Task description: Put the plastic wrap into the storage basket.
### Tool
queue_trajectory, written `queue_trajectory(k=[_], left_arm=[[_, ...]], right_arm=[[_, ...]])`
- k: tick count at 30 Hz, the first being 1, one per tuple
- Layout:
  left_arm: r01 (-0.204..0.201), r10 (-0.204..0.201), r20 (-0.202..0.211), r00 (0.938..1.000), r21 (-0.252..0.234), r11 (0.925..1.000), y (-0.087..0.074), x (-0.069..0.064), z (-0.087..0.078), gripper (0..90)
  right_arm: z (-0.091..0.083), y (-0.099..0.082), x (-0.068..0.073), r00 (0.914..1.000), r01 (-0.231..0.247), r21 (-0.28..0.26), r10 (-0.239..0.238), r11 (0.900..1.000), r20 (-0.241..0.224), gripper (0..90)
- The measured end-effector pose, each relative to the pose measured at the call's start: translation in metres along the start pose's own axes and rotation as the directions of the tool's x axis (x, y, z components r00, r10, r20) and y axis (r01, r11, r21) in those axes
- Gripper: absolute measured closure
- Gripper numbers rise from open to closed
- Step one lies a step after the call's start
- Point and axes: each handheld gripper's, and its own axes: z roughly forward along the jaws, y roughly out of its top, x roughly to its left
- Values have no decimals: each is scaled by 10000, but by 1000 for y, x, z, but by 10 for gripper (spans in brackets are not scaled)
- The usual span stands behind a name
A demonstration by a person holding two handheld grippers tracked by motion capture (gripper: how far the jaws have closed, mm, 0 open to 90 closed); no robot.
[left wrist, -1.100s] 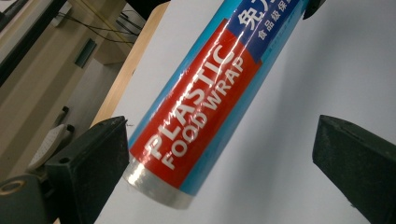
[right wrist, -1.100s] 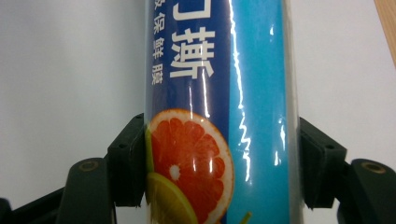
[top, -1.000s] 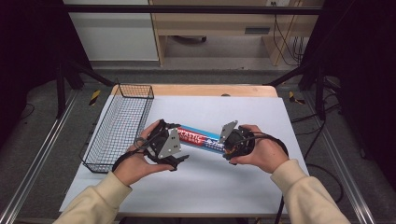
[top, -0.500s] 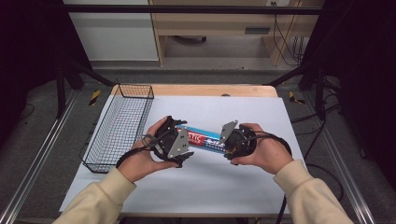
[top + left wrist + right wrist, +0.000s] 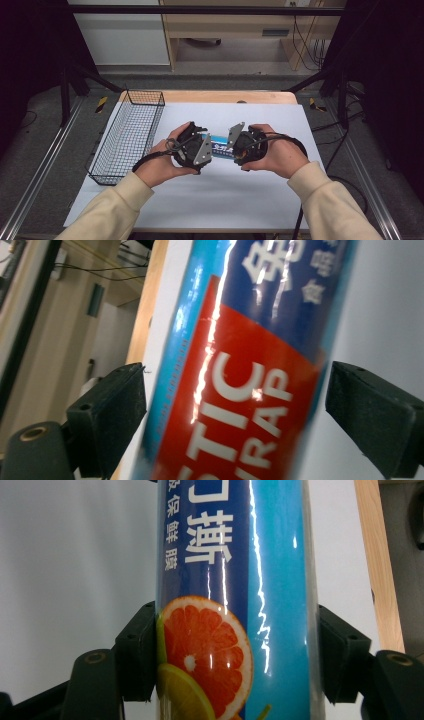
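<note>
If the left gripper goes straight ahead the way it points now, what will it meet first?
Most likely the box of plastic wrap. The box lies between the jaws of the left gripper, which have just been closing but do not press it yet. Farther along waits the right gripper, shut on the other end.

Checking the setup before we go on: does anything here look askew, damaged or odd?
Nothing stands out. The plastic wrap box looks intact, clamped by the right gripper; the left gripper has been closing around its other end. The wire basket stands upright.
</note>
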Motion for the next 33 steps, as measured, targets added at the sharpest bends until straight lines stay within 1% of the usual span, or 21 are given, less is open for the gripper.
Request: queue_trajectory(k=[3, 4, 5, 6, 7, 8, 9, 10, 11, 14, 16, 17, 18, 19, 20, 23, 24, 26, 29, 30, 33], left_arm=[[2, -2, -55, 10000, 21, 10000, 1, 0, -1, 127], [14, -14, -48, 10000, -62, 10000, 1, -1, 0, 130], [0, 1, 129, 9999, -39, 10000, 1, -1, 0, 141], [-61, 61, 133, 9999, -25, 10000, 1, -2, 0, 157], [-355, 351, 158, 9993, 241, 9991, 2, -1, 0, 163], [-467, 461, 165, 9988, 394, 9981, 2, -1, 0, 171], [-467, 461, 165, 9988, 394, 9981, 2, -1, 0, 191], [-540, 530, 221, 9984, 487, 9974, 2, -1, 0, 191], [-351, 338, 291, 9990, 452, 9984, 1, 0, 1, 210], [-340, 325, 323, 9990, 479, 9983, 1, 0, 0, 226], [-261, 238, 418, 9988, 572, 9980, 2, 0, 1, 245], [-273, 249, 372, 9990, 646, 9975, 2, 0, 1, 242], [-133, 111, 418, 9991, 541, 9984, 2, -2, 3, 249], [-133, 111, 418, 9991, 541, 9984, 2, -2, 3, 260], [-31, 6, 483, 9988, 519, 9986, 1, -3, 4, 260], [-62, 35, 565, 9984, 480, 9988, -1, -4, 4, 273], [-42, 14, 530, 9986, 525, 9986, -1, -6, 4, 275], [-18, -15, 563, 9984, 586, 9983, -1, -6, 5, 275], [-2, -30, 546, 9985, 585, 9983, -2, -7, 6, 273], [31, -68, 626, 9980, 598, 9982, -3, -7, 6, 274], [65, -109, 687, 9976, 650, 9979, -3, -7, 7, 271]], right_arm=[[-1, 3, 1, 9999, 158, 6, -158, 9999, -27, 320], [-2, 6, 4, 9995, 300, 30, -299, 9995, -62, 320], [-2, 7, 4, 9993, 359, 1, -359, 9994, -94, 320], [-3, 8, 5, 9993, 362, -1, -362, 9993, -92, 320], [-4, 9, 6, 9992, 378, -32, -378, 9993, -159, 320], [-4, 10, 6, 9988, 474, -38, -474, 9989, -134, 320], [-4, 10, 6, 9988, 474, -38, -474, 9989, -134, 320], [-5, 12, 7, 9987, 505, -10, -505, 9987, -110, 321], [-6, 14, 8, 9981, 615, 29, -615, 9981, -54, 321], [-6, 14, 8, 9979, 651, 27, -650, 9979, -59, 321], [-6, 15, 8, 9978, 659, 13, -659, 9978, -46, 321], [-6, 15, 8, 9979, 644, 39, -644, 9979, -43, 321], [-5, 16, 8, 9981, 610, 73, -610, 9981, -34, 321], [-5, 16, 8, 9981, 610, 73, -610, 9981, -34, 321], [-4, 16, 9, 9977, 683, 61, -683, 9976, -8, 321], [-4, 16, 10, 9978, 666, 149, -665, 9977, -29, 321], [-3, 17, 11, 9973, 738, 145, -737, 9972, -63, 321], [-1, 17, 11, 9974, 718, 124, -717, 9973, -100, 321], [0, 16, 11, 9968, 793, 46, -793, 9968, -61, 321], [0, 17, 12, 9972, 751, 126, -751, 9971, -53, 322], [0, 17, 13, 9969, 792, 111, -792, 9968, -14, 322]])
